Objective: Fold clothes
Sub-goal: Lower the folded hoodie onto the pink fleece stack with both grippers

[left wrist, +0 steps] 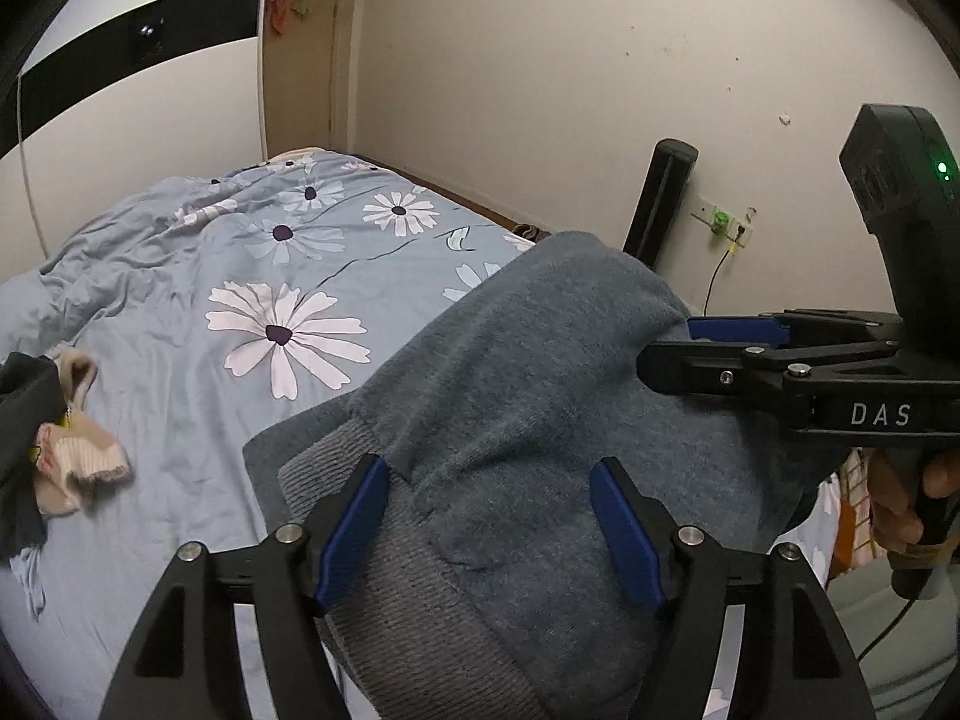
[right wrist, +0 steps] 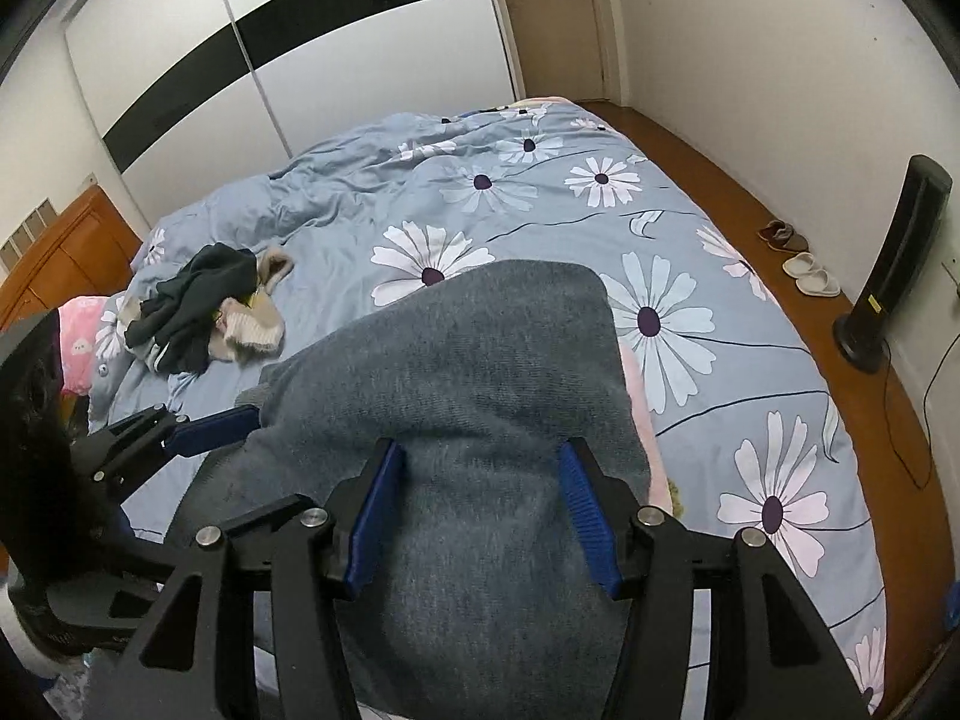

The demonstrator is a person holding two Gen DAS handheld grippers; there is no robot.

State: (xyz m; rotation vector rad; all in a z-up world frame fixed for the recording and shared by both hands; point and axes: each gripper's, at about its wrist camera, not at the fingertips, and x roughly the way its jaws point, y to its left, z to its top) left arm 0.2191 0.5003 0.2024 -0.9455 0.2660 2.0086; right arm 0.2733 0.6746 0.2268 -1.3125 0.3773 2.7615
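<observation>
Lower centre: left gripper (left wrist: 489,531) wide open, blue pads either side of a grey sweater (left wrist: 540,396), gripping nothing. Right gripper (right wrist: 483,519) likewise spread over the same sweater. Beyond, floral bedspread (right wrist: 540,228); at left, small clothes pile (right wrist: 204,312).

L gripper (left wrist: 489,516) jaws apart | R gripper (right wrist: 480,510) jaws apart (side by side)

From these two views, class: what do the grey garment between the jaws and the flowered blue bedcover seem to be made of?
Grey garment: probably knitted wool or fleece; matte, fuzzy nap, ribbed hem. Flowered blue bedcover: likely thin woven cotton; smooth, finely creased, printed daisies.
</observation>
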